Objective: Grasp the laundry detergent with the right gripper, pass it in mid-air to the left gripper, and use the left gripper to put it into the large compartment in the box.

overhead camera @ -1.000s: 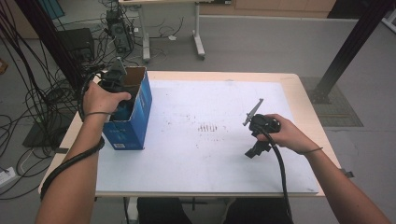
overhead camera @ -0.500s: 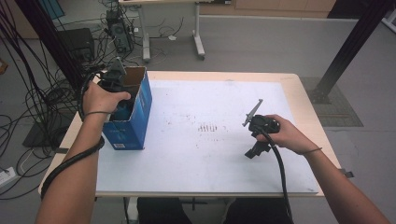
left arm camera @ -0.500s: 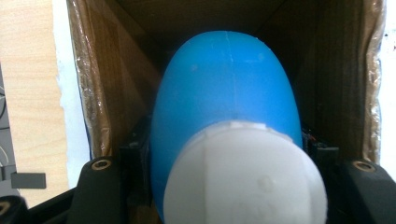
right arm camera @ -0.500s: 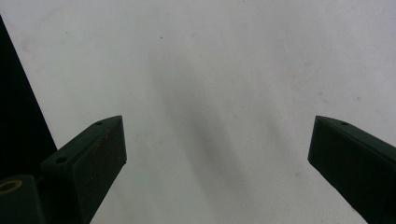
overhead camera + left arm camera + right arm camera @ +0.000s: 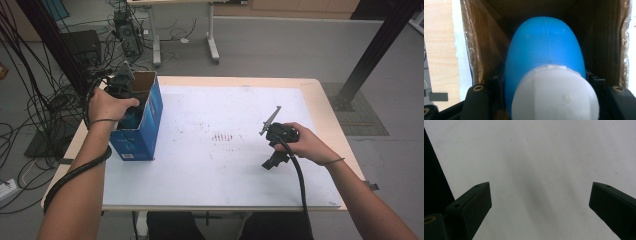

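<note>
The left hand-held gripper (image 5: 131, 107) clamps a blue plastic bottle with a white cap (image 5: 545, 72) inside the open blue cardboard box (image 5: 150, 117), long axis running into the box, cap outward, base hidden. Right hand-held gripper (image 5: 540, 206) gapes wide, holding nothing, over the white bench (image 5: 225, 165).

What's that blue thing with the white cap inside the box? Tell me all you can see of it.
It is a bottle of smooth, glossy blue plastic with a rounded body, a faint seam down its middle and a wide white cap with flat facets. The left gripper is shut on it, a black jaw pressing each side just behind the cap. The bottle points, cap toward the camera, into the open brown cardboard box, blue outside, at the table's left edge. Its far end is hidden.
</note>
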`<control>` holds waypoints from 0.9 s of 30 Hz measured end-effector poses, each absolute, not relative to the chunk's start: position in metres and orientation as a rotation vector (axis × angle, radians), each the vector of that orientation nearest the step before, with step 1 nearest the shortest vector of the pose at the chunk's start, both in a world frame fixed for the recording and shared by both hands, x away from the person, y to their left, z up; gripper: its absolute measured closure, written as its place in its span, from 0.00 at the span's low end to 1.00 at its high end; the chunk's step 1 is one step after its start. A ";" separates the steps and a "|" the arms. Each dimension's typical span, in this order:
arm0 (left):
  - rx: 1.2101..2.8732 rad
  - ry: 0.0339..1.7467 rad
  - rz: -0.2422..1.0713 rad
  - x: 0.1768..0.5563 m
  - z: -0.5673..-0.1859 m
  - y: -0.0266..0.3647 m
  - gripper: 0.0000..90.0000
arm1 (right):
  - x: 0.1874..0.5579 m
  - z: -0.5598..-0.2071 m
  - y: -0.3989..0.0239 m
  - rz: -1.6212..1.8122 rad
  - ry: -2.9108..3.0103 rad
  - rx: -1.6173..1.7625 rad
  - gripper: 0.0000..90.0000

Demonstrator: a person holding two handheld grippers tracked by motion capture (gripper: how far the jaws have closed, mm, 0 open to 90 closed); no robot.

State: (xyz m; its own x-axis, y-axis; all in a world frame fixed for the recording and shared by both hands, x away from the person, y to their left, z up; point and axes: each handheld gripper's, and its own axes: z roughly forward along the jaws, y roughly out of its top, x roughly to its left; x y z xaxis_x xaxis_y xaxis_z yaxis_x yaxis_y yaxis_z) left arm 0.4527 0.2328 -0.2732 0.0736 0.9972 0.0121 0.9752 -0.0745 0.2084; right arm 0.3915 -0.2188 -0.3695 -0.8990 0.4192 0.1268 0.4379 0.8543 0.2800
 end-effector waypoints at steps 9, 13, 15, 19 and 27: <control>2.186 2.034 0.223 0.453 -0.273 0.234 0.42 | 0.392 -0.369 -0.219 -0.473 -2.970 -0.684 0.05; 2.185 2.037 0.223 0.453 -0.273 0.234 0.42 | 0.392 -0.370 -0.219 -0.476 -2.968 -0.685 0.05; 2.184 2.038 0.224 0.453 -0.273 0.234 0.42 | 0.392 -0.370 -0.219 -0.479 -2.967 -0.684 0.05; 2.185 2.040 0.224 0.453 -0.273 0.233 0.42 | 0.392 -0.370 -0.219 -0.477 -2.963 -0.689 0.05; 2.181 2.039 0.225 0.453 -0.273 0.234 0.42 | 0.392 -0.370 -0.219 -0.477 -2.964 -0.686 0.05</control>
State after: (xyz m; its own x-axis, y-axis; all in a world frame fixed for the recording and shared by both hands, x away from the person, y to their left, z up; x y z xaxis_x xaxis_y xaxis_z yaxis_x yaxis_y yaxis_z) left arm 0.4528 0.2336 -0.2734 0.0661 0.9978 0.0090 0.9757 -0.0665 0.2089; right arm 0.3920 -0.2194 -0.3697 -0.8988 0.4191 0.1285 0.4382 0.8528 0.2842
